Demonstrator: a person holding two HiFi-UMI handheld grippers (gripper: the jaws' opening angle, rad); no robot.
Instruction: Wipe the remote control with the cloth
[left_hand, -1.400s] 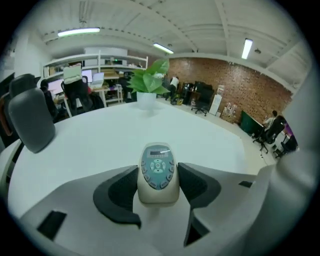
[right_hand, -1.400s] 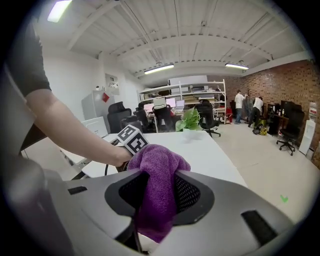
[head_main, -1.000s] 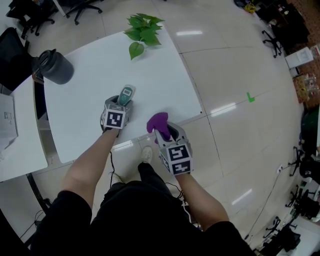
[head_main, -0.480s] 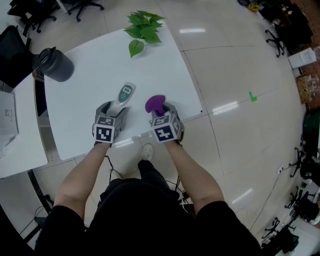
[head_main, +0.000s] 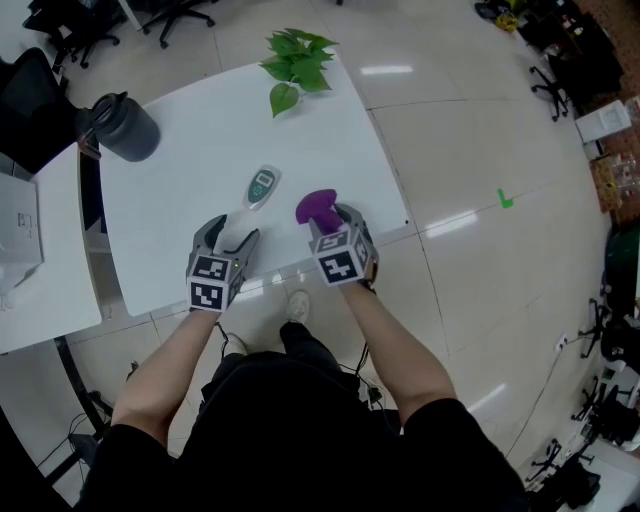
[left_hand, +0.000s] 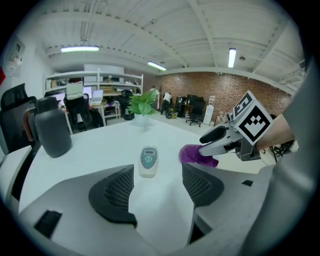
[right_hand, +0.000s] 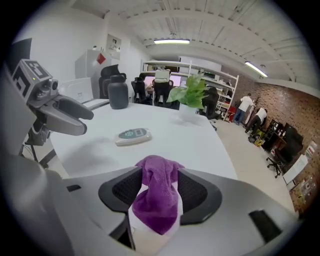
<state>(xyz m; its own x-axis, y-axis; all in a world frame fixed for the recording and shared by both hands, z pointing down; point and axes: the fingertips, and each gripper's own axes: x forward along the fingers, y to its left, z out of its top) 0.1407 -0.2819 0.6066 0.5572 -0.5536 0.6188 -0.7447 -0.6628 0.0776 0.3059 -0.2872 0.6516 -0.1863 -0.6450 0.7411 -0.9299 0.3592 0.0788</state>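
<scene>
The grey-white remote control (head_main: 260, 187) lies flat on the white table (head_main: 190, 130), untouched; it also shows ahead of the jaws in the left gripper view (left_hand: 148, 161). My left gripper (head_main: 232, 235) is open and empty just behind it, near the table's front edge. A purple cloth (head_main: 318, 207) is bunched on the table to the remote's right. My right gripper (head_main: 330, 222) has its jaws opening. The cloth (right_hand: 159, 192) slumps loosely between the wide-apart pads, which do not squeeze it.
A dark jug (head_main: 128, 127) stands at the table's far left and a leafy plant (head_main: 295, 60) at its far edge. A second white table (head_main: 30, 260) adjoins on the left. The front edge runs just under both grippers, with office chairs beyond.
The left gripper has let go of the remote and drawn back toward the front edge. The right gripper has brought the cloth over the table beside the remote, and its jaws have spread.
</scene>
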